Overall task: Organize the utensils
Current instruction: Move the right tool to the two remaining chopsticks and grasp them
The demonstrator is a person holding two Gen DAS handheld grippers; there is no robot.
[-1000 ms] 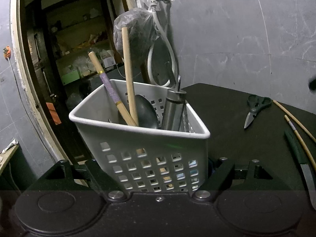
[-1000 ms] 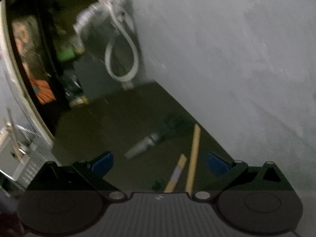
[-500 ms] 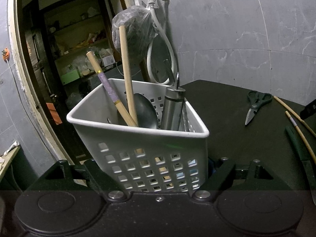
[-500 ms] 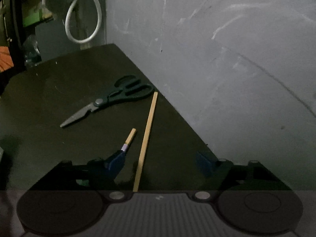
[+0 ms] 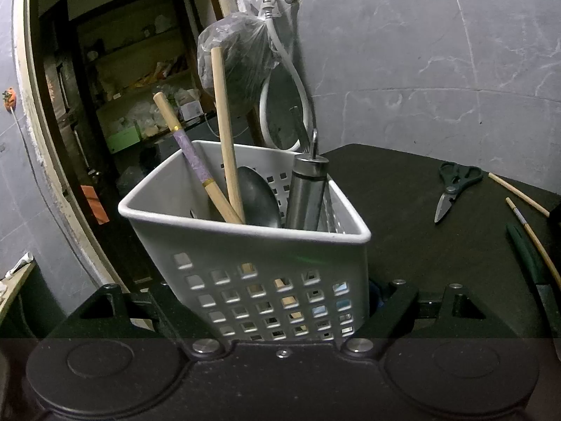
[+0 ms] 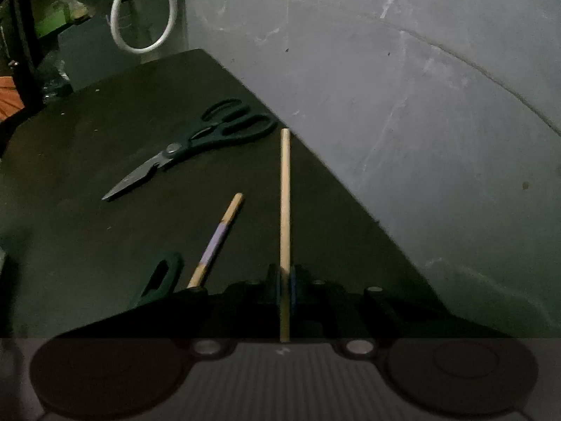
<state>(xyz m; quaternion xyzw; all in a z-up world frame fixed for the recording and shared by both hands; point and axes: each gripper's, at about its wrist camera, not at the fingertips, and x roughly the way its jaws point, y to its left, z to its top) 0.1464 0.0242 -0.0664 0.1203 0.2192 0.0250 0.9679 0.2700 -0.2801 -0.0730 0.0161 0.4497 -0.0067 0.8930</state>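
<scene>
Right gripper (image 6: 284, 282) clamped on plain wooden chopstick (image 6: 284, 196) at lower centre, purple-banded chopstick (image 6: 217, 240) left, scissors (image 6: 196, 140) upper left, dark table (image 6: 70, 175)

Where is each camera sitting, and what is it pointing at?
Left wrist view: it sits on the left tongs, looking forward at the white basket clamped between them; only the tongs' black body shows.
Right wrist view: it sits on the right tongs, tilted down at the dark table; the tongs are shut on a plain wooden chopstick.
Both views share the scissors, the purple-banded chopstick and the white hose on the wall.
</scene>
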